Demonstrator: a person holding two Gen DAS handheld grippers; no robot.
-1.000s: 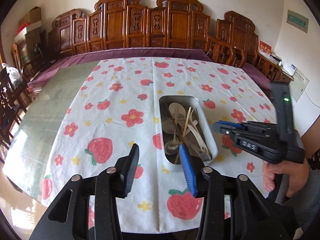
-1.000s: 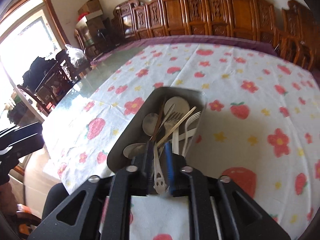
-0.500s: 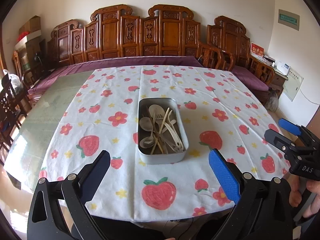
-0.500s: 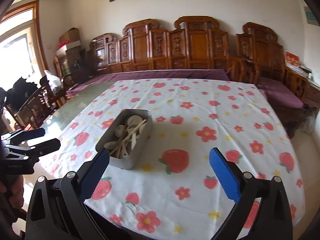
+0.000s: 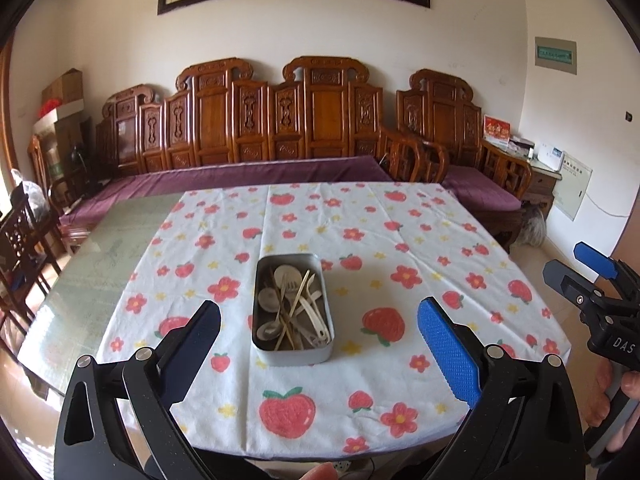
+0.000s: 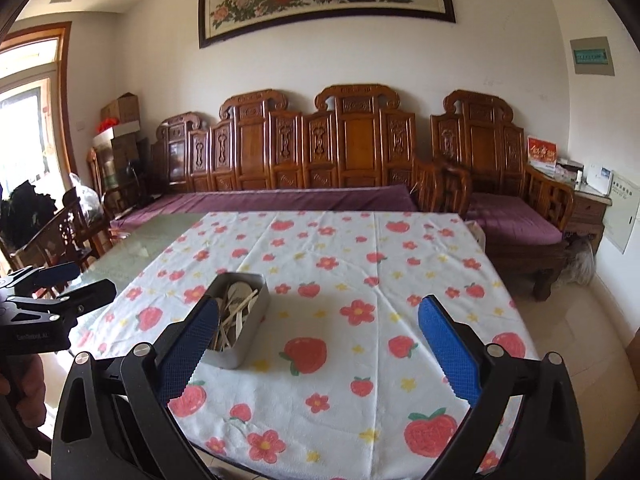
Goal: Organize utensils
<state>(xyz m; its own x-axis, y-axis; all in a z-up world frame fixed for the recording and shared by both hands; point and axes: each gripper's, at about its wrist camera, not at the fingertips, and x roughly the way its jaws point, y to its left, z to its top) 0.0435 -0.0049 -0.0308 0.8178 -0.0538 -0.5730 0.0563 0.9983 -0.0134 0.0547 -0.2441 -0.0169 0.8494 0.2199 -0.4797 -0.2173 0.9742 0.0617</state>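
Observation:
A grey metal tin [image 5: 293, 352] stands on the strawberry-print tablecloth [image 5: 360, 248], filled with several utensils [image 5: 296, 308]: spoons, forks and chopsticks lying jumbled together. My left gripper [image 5: 319, 340] hovers open over the table's near edge, well back from the tin, nothing between its fingers. My right gripper [image 6: 319, 334] is open too, held back to the right of the tin [image 6: 236, 350], and empty. Each gripper shows at the edge of the other's view: the right gripper [image 5: 576, 270] and the left gripper [image 6: 76, 282].
The cloth [image 6: 360, 264] covers the right part of a glass-topped table [image 5: 104, 256]. A carved wooden bench with purple cushions [image 5: 280, 152] runs behind it. Dark wooden chairs [image 5: 24, 240] stand at the left. A side table [image 5: 540, 172] sits by the right wall.
Both grippers opened wide and drew back and up from the tin. The right gripper let go of a white utensil it held over the tin; the tin now looks smaller and farther.

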